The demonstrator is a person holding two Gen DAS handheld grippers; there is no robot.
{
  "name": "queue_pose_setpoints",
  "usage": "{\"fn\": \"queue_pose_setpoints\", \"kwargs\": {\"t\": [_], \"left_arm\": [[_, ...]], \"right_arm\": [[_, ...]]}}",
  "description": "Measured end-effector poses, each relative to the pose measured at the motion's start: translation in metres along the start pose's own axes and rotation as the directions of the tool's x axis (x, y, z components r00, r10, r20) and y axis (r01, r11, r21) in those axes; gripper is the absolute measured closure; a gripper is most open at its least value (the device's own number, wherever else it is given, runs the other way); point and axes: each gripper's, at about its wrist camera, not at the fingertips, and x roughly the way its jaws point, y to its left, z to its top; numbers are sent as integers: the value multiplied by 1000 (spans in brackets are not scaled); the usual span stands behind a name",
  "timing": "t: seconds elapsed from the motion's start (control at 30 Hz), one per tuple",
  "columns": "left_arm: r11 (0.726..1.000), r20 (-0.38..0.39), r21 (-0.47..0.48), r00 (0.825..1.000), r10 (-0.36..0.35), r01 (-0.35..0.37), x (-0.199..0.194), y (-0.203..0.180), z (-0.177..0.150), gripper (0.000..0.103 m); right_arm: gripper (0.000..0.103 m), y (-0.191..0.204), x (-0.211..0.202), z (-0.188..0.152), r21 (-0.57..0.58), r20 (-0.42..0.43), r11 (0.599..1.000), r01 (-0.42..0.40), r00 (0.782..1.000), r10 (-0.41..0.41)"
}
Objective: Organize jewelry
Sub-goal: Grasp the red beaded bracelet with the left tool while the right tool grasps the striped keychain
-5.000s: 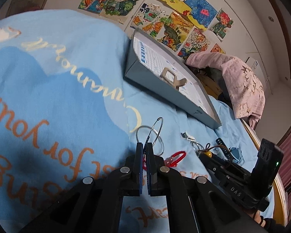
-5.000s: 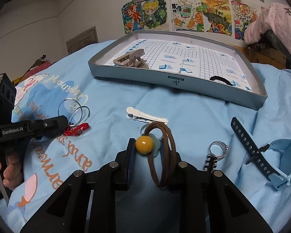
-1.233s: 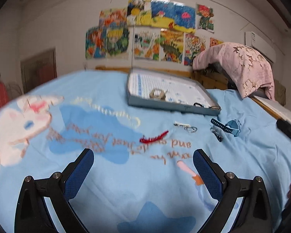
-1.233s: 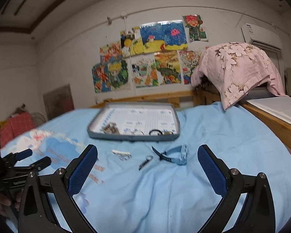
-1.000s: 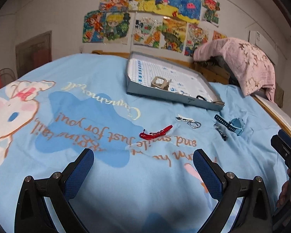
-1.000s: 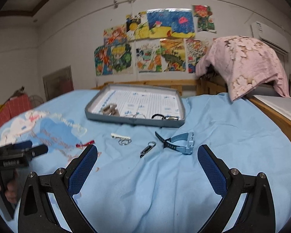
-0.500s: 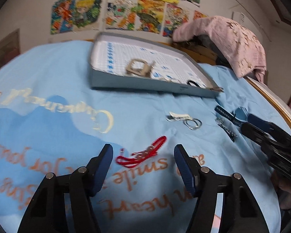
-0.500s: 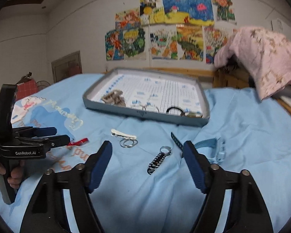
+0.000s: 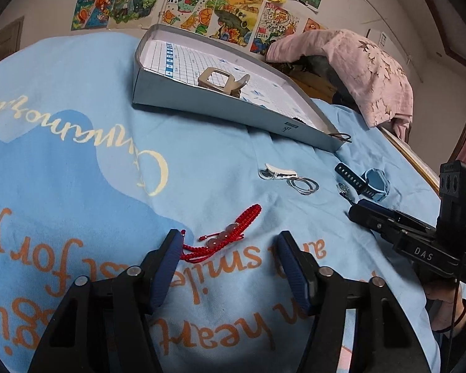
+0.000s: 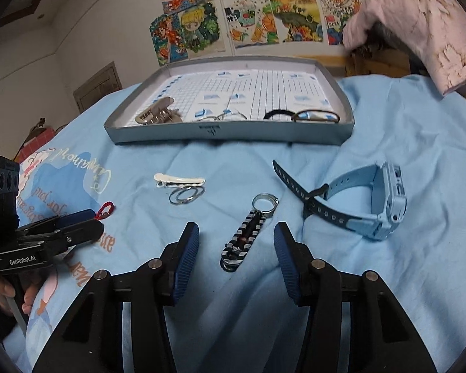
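My left gripper (image 9: 230, 245) is open, low over the blue bedspread, with the red braided bracelet (image 9: 230, 233) lying between and just ahead of its fingertips. My right gripper (image 10: 236, 242) is open, its fingertips on either side of the black-and-white striped keychain (image 10: 248, 239). The grey tray (image 10: 220, 130) stands farther back and holds a beige hair claw (image 10: 157, 115), thin rings (image 10: 223, 115) and dark hair ties (image 10: 313, 115). A white hair clip (image 10: 178, 181) and silver rings (image 10: 186, 194) lie between the tray and the grippers.
A light blue watch (image 10: 366, 199) lies on the bedspread right of the keychain. A pink floral cloth (image 10: 419, 25) drapes over furniture at the back right. The wooden bed edge (image 9: 419, 168) runs along the right. Drawings hang on the wall.
Both grippers have dropped down to the bedspread and narrowed from wide open. The left has come up to the red bracelet, the right to the striped keychain.
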Motion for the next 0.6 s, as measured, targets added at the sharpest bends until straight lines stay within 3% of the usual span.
{"fn": "queue_pose_setpoints", "kwargs": {"t": [0.17, 0.27, 0.37, 0.6], "left_arm": [[1000, -26, 13, 999, -24, 24, 4, -3, -2, 76], [999, -33, 13, 999, -31, 32, 5, -4, -5, 86], [999, -46, 19, 998, -41, 42, 6, -5, -7, 90], [999, -82, 34, 996, -23, 26, 12, -8, -9, 92]], "right_arm": [[68, 4, 4, -2, -8, -19, 1000, -4, 1000, 4], [74, 3, 3, -1, -6, -21, 1000, -17, 1000, 17], [84, 5, 4, -2, -10, -29, 999, -40, 999, 40], [89, 24, 9, -7, -79, -77, 992, -102, 992, 96]]}}
